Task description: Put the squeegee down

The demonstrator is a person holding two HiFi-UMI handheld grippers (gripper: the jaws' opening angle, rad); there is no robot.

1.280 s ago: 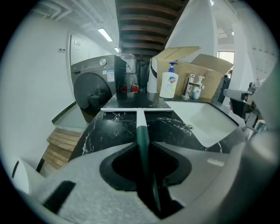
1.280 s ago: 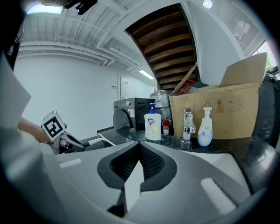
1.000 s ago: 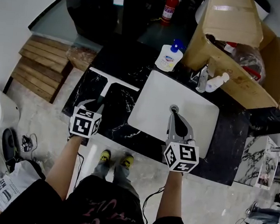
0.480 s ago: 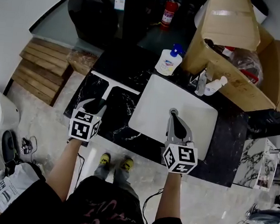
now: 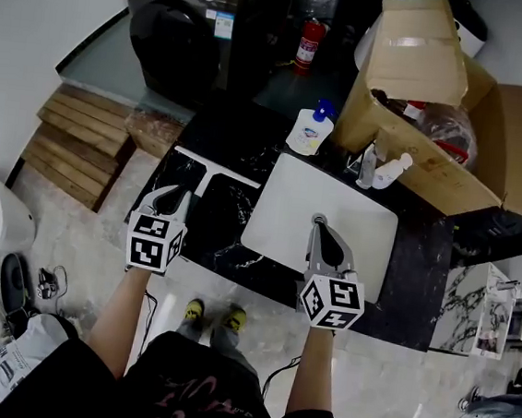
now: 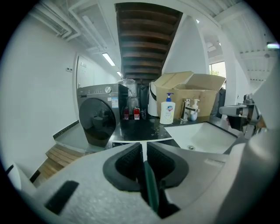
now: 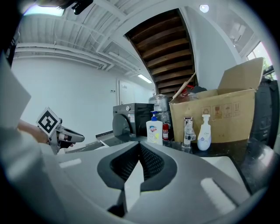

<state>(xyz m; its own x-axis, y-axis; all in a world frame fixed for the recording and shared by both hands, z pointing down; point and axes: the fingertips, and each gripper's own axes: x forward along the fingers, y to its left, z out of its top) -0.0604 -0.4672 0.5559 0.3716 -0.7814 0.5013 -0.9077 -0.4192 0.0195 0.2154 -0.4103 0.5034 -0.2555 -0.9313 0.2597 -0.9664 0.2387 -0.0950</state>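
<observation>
Overhead, the squeegee lies flat on the black counter, left of the white sink, with its pale blade across the far end. The left gripper hangs at its handle end, and the right gripper is over the sink. Left gripper view: the jaws are closing to a thin slit, with nothing between them. Right gripper view: the pads are pressed together, empty.

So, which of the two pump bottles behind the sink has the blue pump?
The larger bottle at the sink's back left corner; the smaller bottle beside the faucet has a white pump.
</observation>
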